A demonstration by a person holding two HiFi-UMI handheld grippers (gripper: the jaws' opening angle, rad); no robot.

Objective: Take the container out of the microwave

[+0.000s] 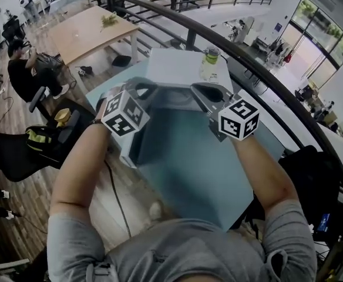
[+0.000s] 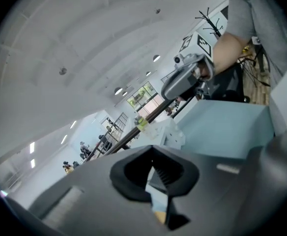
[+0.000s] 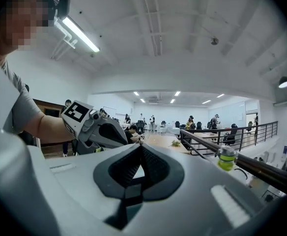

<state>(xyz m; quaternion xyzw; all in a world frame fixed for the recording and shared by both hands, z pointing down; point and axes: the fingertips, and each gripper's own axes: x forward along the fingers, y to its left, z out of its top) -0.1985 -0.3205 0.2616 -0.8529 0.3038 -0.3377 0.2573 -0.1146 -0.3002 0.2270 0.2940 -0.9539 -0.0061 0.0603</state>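
Looking down through the head camera, I saw the pale blue desk filling the middle of the view, with a black railing curving past its far side. At the desk's far end stood a white box, which I took for the microwave. Only its top and outer walls showed, so I could not tell where the container sat. Both grippers were held above the desk, side by side and apart from each other, their tips near the box's front edge. The left gripper had its jaws together at the tips, with only a thin slit lower down and nothing between them. The right gripper showed the same: jaws closed tip to tip, empty. A small bottle with green on it stood at the box's far right corner.
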